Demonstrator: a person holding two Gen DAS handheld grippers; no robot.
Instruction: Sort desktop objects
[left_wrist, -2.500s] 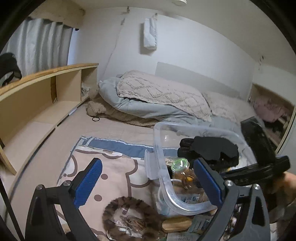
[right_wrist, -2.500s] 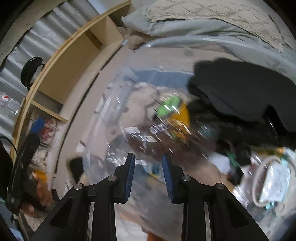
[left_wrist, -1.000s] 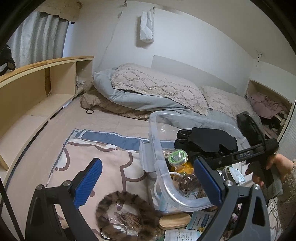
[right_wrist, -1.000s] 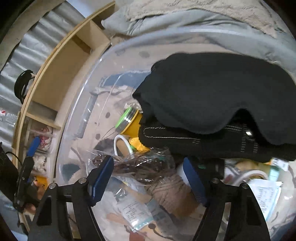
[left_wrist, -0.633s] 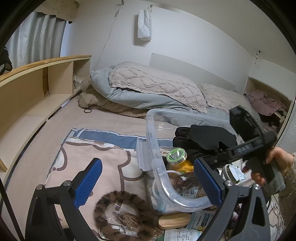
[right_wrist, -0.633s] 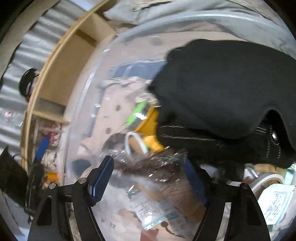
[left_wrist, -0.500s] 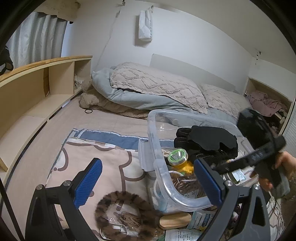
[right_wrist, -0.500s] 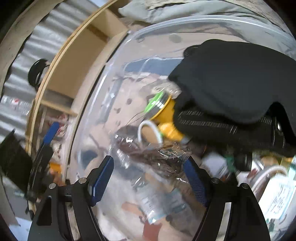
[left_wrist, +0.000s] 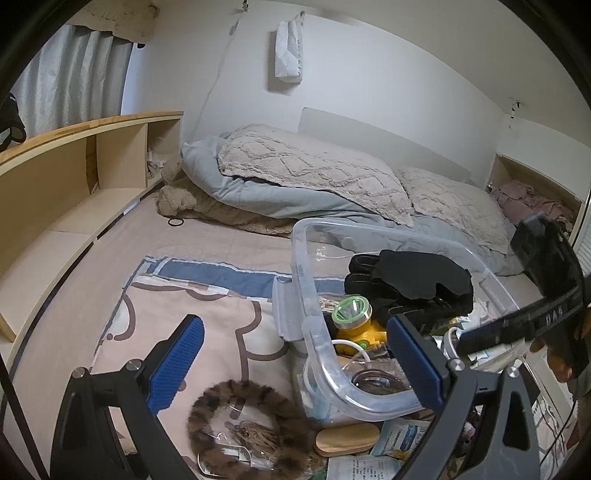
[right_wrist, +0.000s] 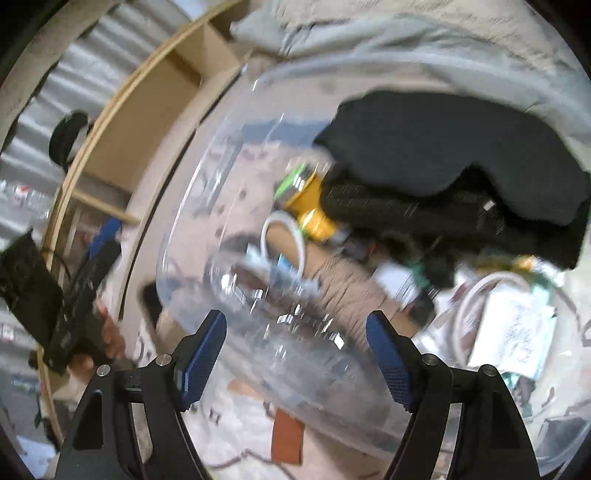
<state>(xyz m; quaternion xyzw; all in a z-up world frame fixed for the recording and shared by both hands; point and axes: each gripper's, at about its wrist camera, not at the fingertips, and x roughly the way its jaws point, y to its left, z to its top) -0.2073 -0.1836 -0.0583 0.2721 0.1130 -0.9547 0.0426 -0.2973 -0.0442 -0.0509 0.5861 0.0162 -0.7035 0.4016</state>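
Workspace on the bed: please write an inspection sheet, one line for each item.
Surface: patterned beige and blue blanket on the bed.
Job's things: clear plastic storage bin holds black gloves, a yellow jar with green lid and bagged items.
Clutter: brown striped furry ring, wooden oval piece and paper packets lie in front of the bin.
Grippers: left gripper open, empty; right gripper open above the bin, empty.
Cables: white cable loop in the bin.
Surroundings: wooden shelf, grey duvet, curtain.
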